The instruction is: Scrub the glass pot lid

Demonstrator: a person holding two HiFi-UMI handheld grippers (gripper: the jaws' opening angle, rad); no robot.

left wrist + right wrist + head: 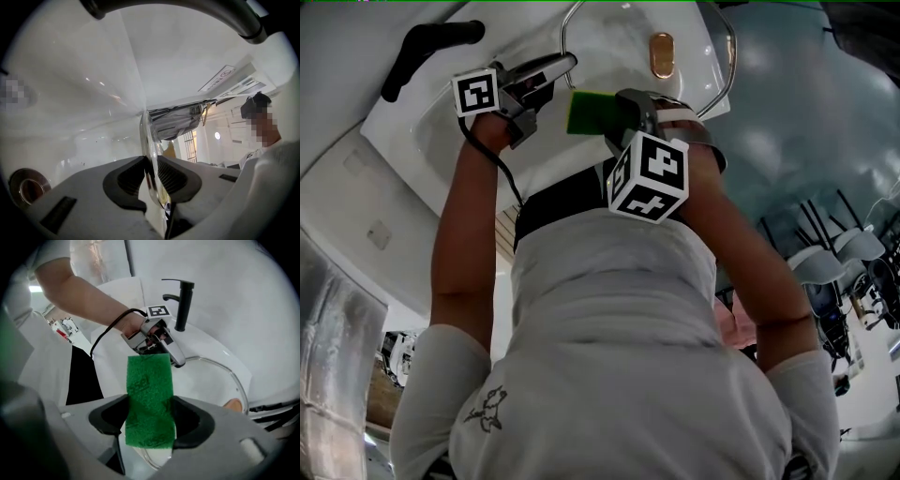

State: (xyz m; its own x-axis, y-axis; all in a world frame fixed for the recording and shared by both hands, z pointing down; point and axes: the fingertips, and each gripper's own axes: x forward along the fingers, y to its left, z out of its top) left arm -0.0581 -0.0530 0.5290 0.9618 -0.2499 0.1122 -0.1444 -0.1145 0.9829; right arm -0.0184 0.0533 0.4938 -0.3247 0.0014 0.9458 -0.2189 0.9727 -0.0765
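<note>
The glass pot lid [724, 66], clear with a metal rim, is held on edge over the white sink [412, 141]. My left gripper [565, 64] is shut on the lid's rim at its left side. In the left gripper view the lid [149, 136] runs edge-on between the pads of that gripper [151, 172]. My right gripper [614, 112] is shut on a green scouring pad [591, 111], just right of the left gripper and in front of the glass. The pad [150, 394] stands upright in the right gripper [150, 414], with the lid [236, 380] beyond it.
A black faucet [427, 47] stands at the sink's far left, also in the right gripper view [183, 301]. A copper-coloured round fitting [661, 54] shows through the glass. A black cable [502, 169] runs along the left forearm. Chairs [853, 244] stand at the right.
</note>
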